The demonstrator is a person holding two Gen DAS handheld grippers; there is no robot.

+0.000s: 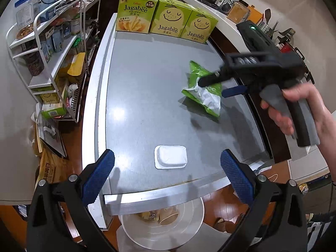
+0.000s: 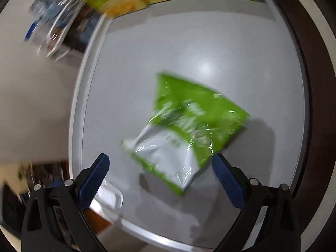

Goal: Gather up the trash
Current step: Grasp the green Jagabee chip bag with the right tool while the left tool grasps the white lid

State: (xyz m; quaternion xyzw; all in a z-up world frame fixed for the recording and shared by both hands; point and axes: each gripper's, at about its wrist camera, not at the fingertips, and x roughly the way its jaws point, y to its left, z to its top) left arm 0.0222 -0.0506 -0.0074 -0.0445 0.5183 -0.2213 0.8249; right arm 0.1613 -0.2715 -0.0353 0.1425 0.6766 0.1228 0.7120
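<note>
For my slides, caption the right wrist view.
Open right gripper nearing a green snack bag on the grey table.

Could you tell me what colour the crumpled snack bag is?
Bright green and white snack bag, clearest in the right wrist view.

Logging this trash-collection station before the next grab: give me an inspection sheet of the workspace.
Surface: grey metal-edged tabletop, bare in the middle.
Job's things: crumpled green-and-white snack bag; white rectangular plastic tub; white round bin below the table's near edge, wrappers inside.
Clutter: three green Jagabee boxes at the far edge.
Grippers: left gripper open, near the tub; right gripper open, at the bag.
Cables: nothing seen.
Surroundings: white wire rack of groceries; kitchen counter.
</note>
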